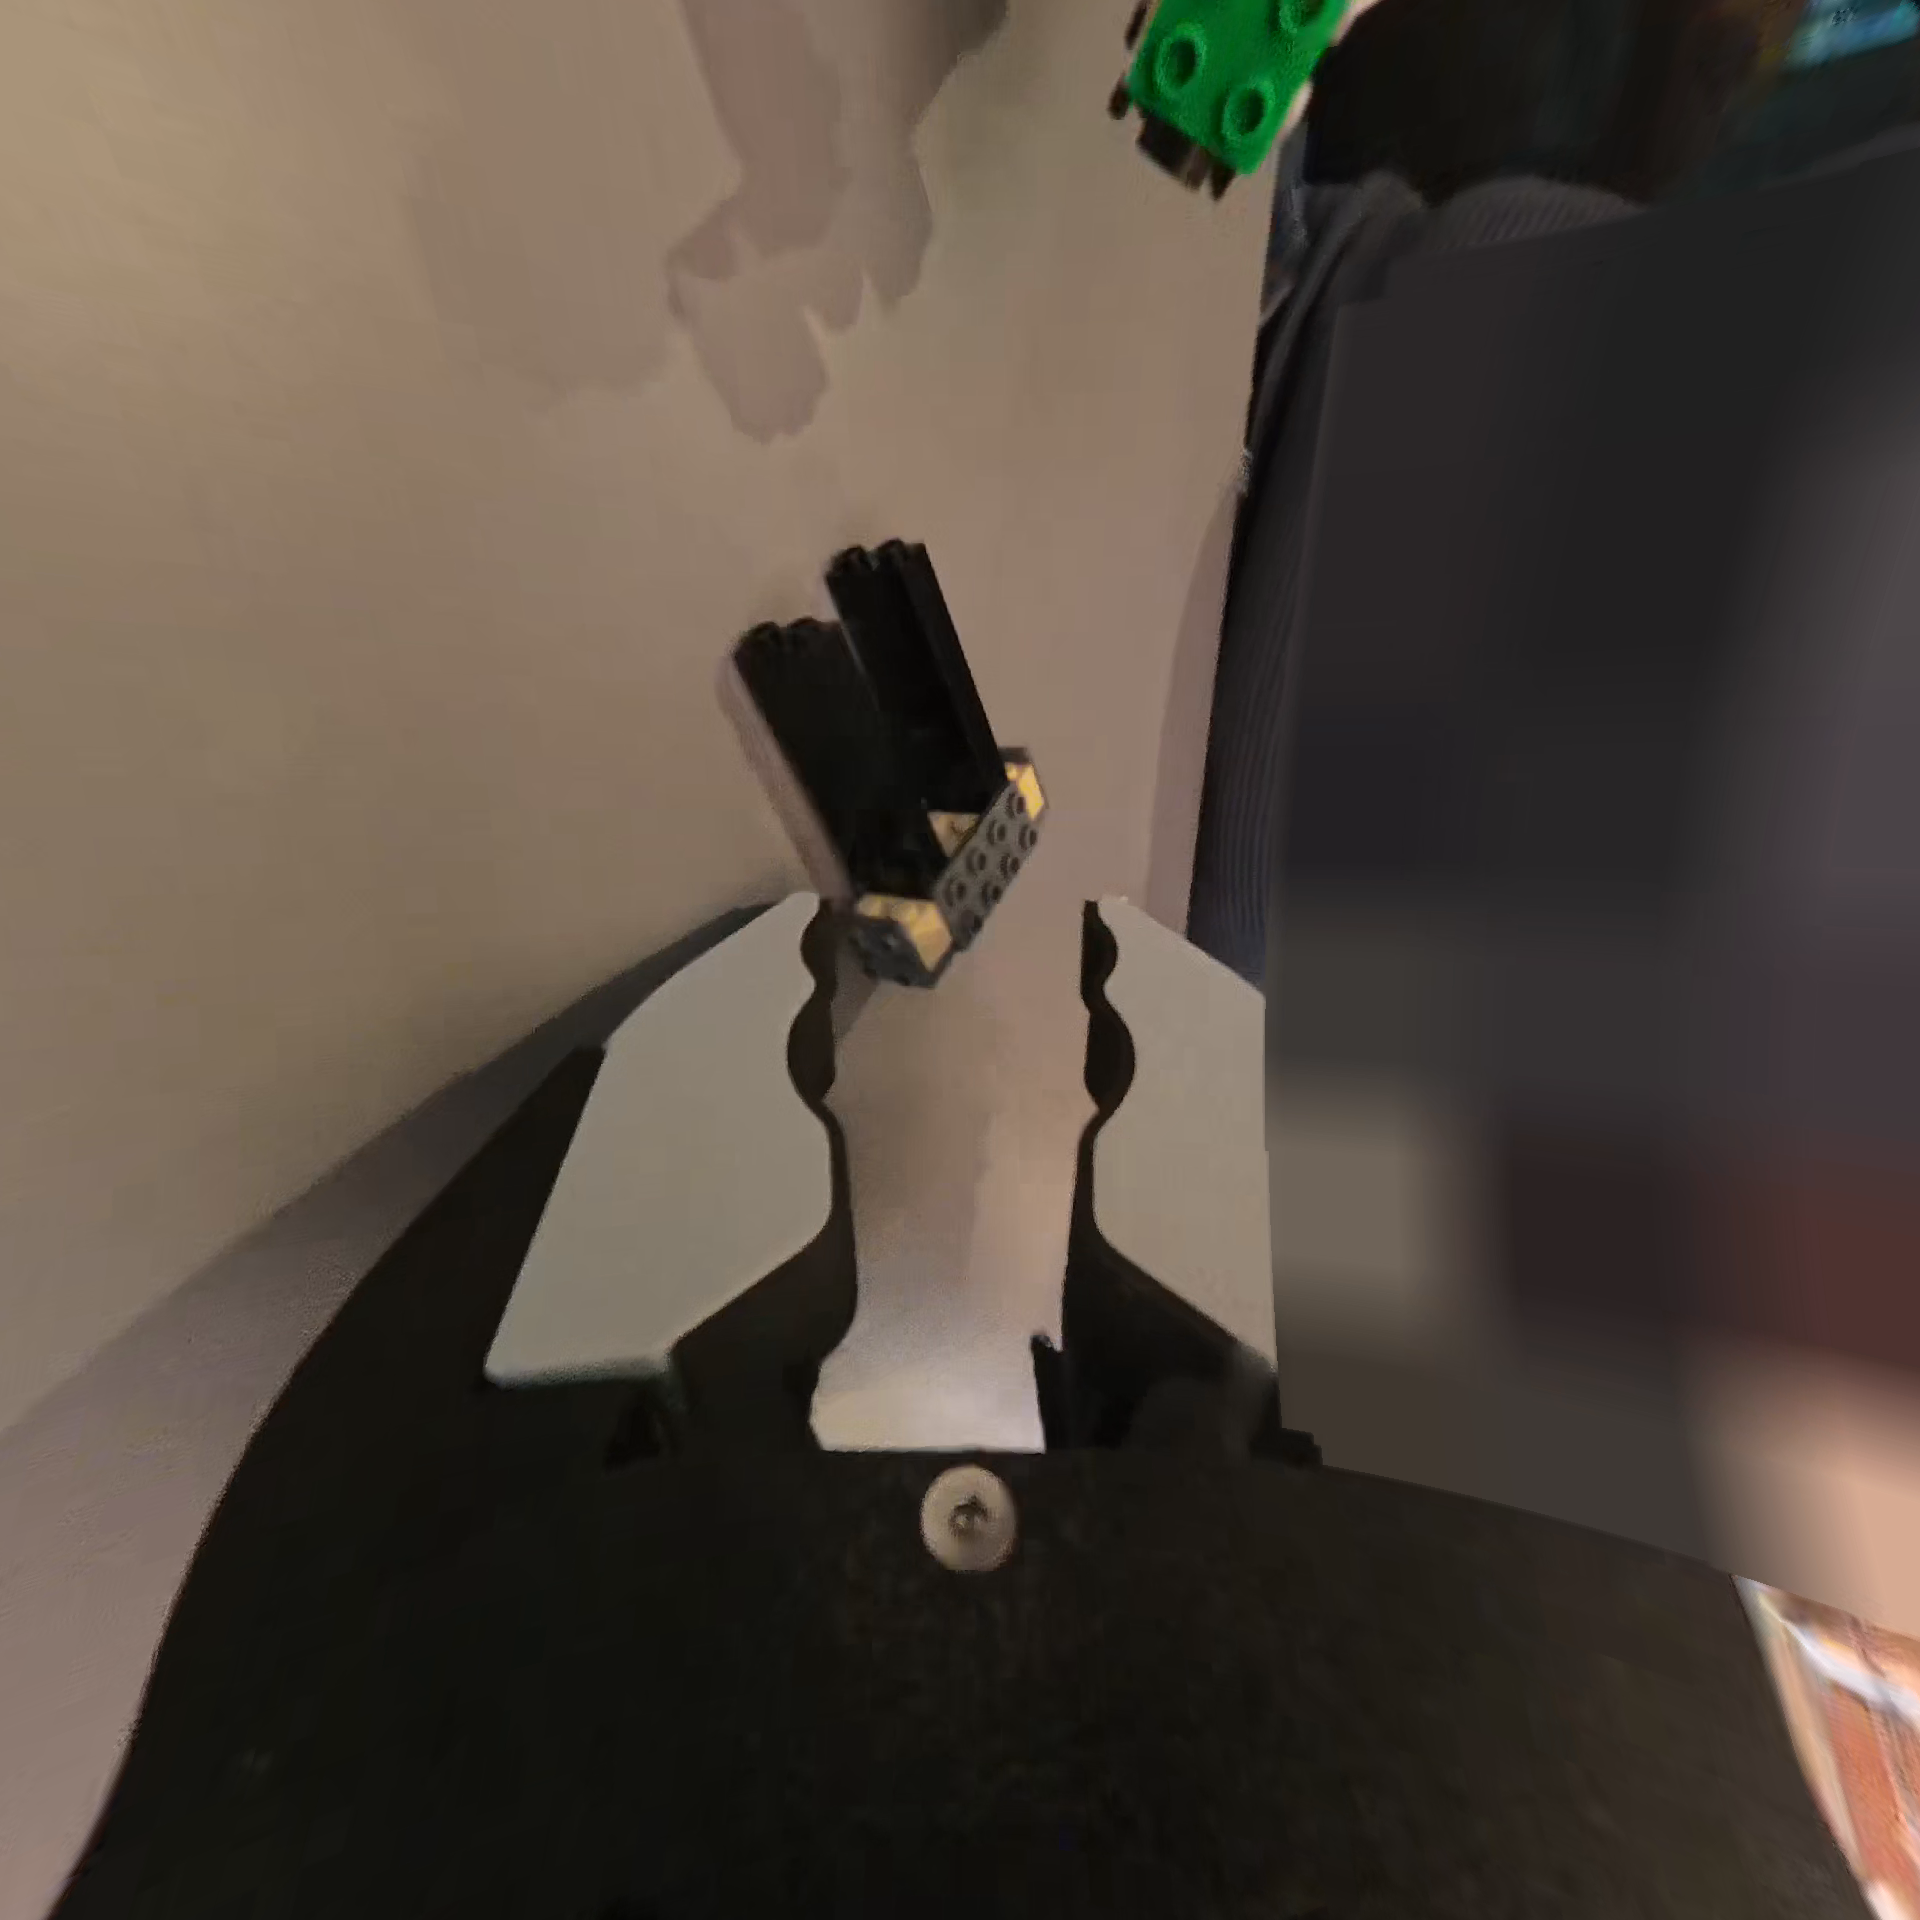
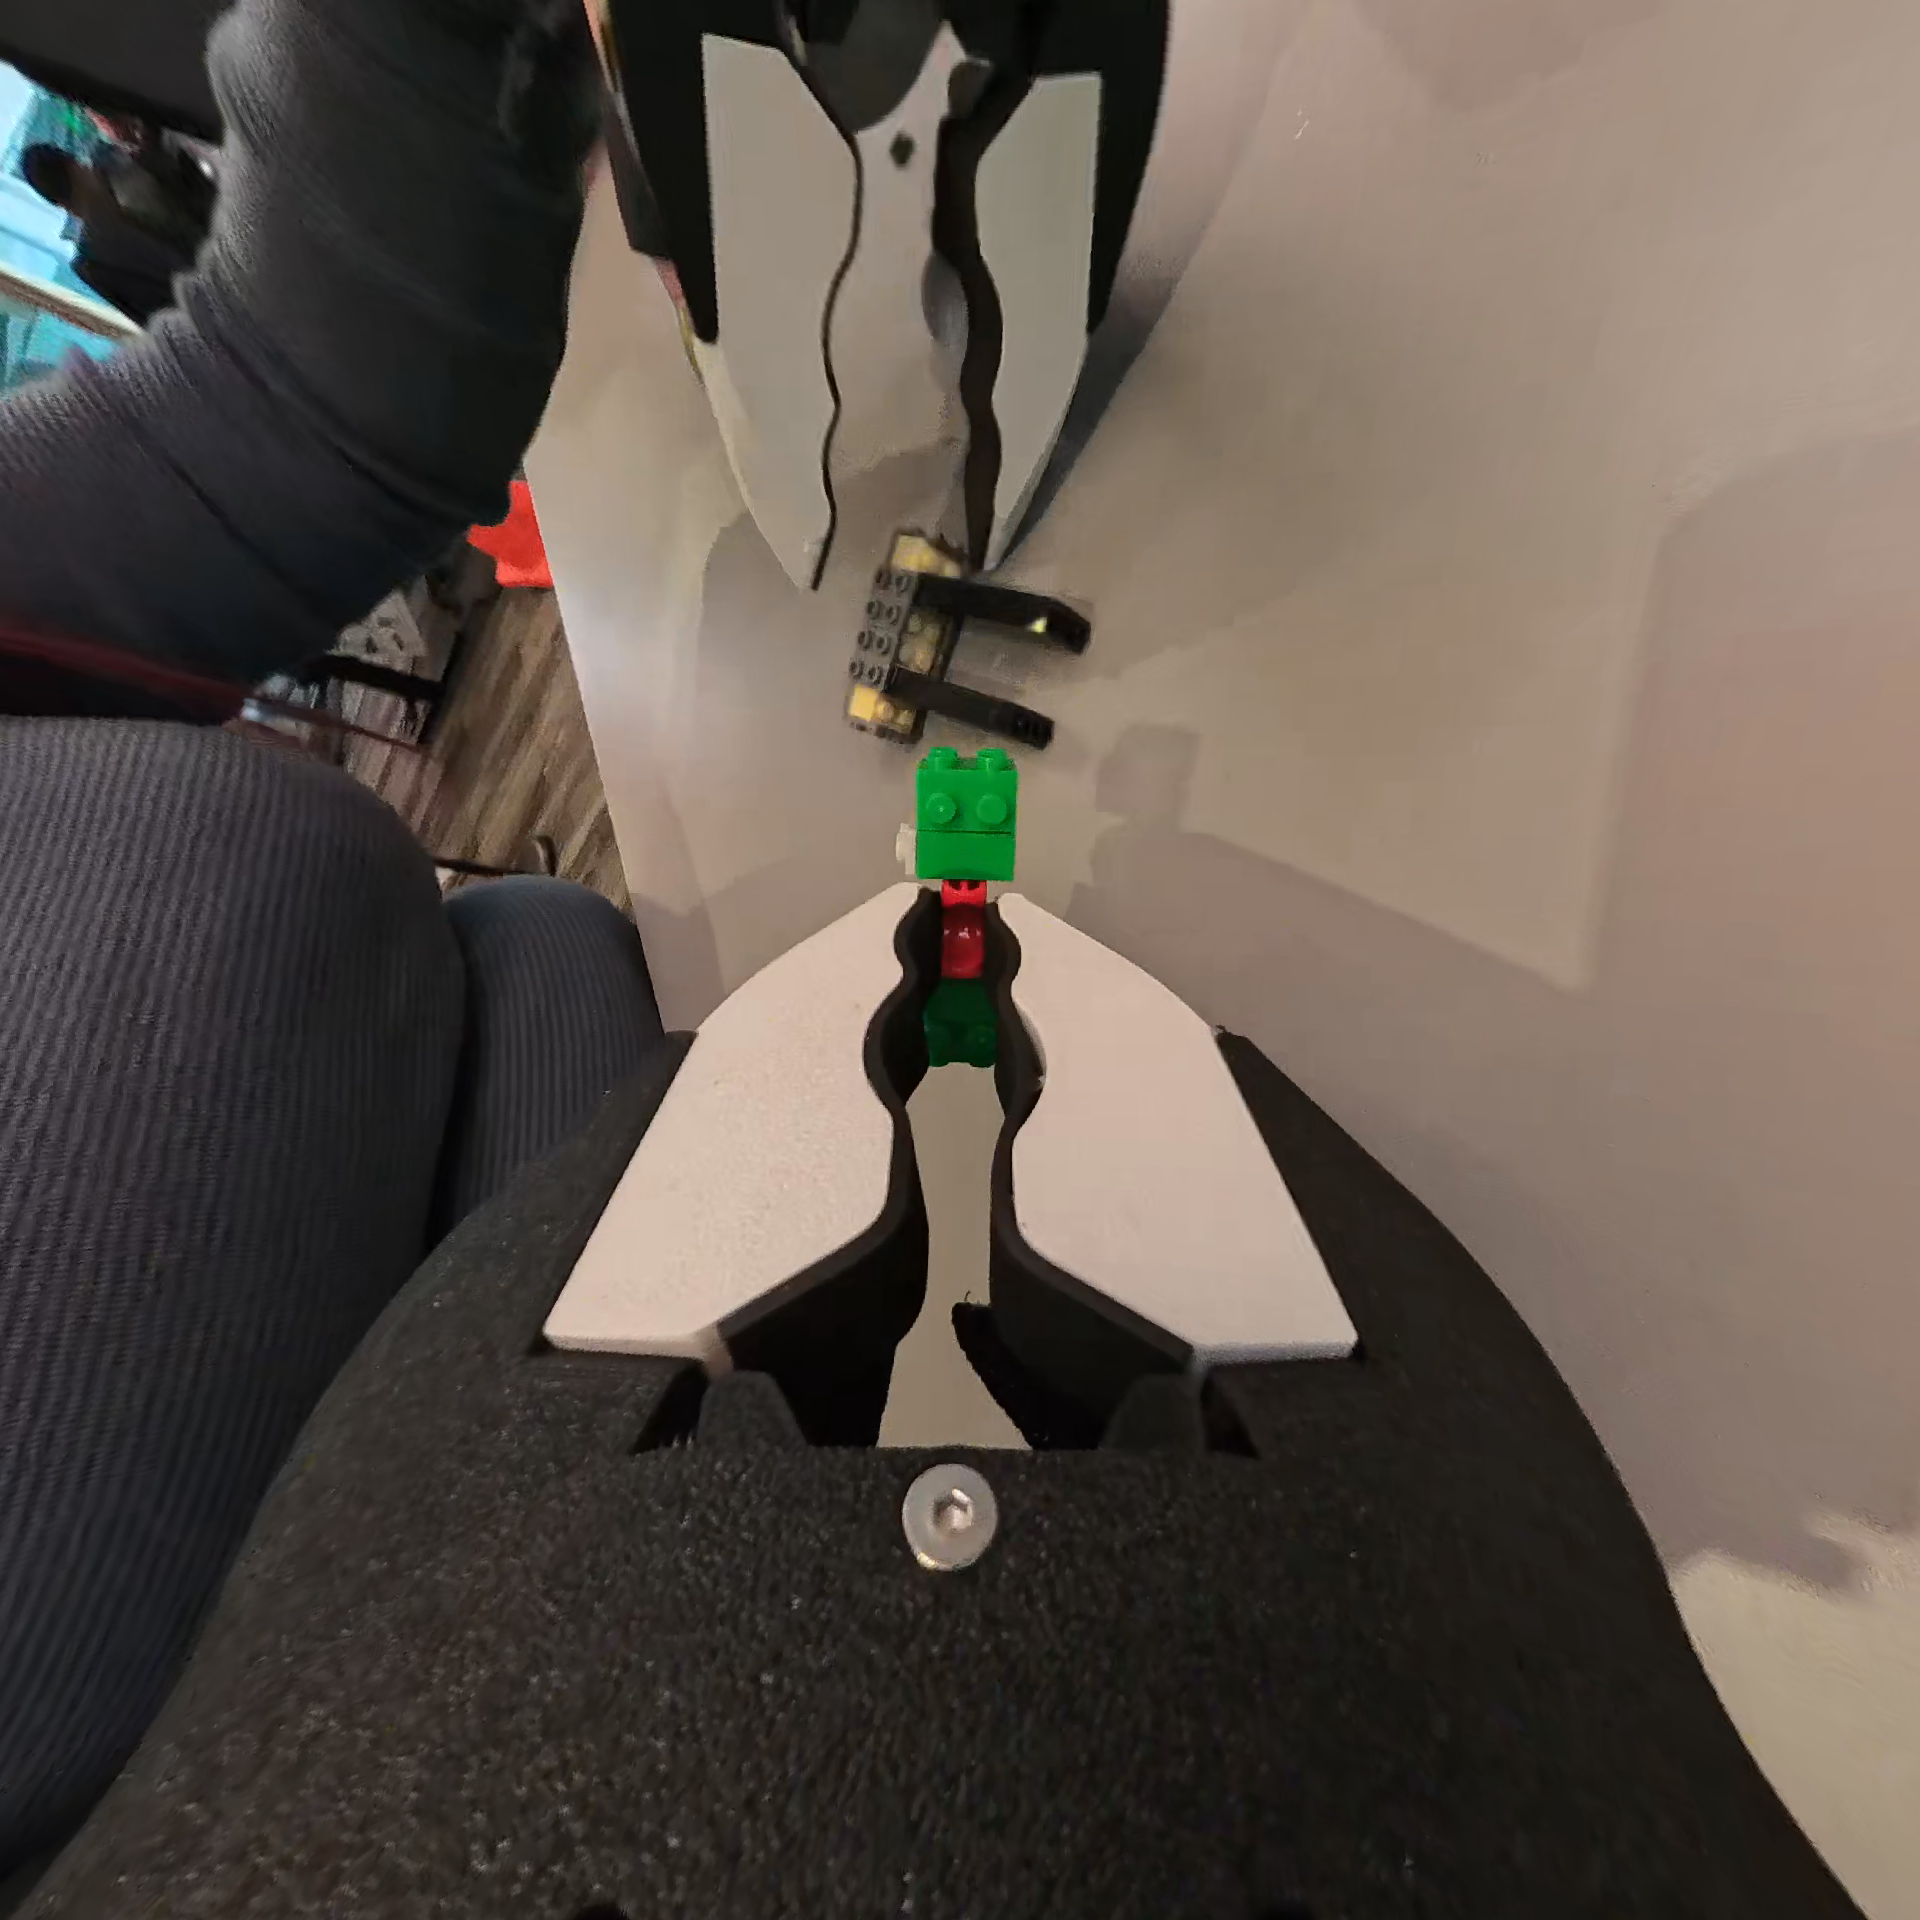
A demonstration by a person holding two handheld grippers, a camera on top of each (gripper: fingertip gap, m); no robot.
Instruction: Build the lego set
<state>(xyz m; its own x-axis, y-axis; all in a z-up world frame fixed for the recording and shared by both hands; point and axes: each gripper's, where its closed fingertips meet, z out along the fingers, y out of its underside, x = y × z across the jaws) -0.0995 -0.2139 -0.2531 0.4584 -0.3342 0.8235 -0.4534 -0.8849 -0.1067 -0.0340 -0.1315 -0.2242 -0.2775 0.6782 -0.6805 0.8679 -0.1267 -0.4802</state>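
Right wrist view: right tongs (image 2: 956,935) grasping green-red lego piece (image 2: 966,821); left tongs (image 1: 951,925) released.

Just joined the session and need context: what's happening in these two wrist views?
A person is building a lego set with two handheld grippers over a white table. The right gripper is shut on a small green-and-red brick stack. The left gripper is open, its fingertips at the grey-and-tan end of a black two-pronged brick assembly lying on the table. The two pieces are not yet joined.
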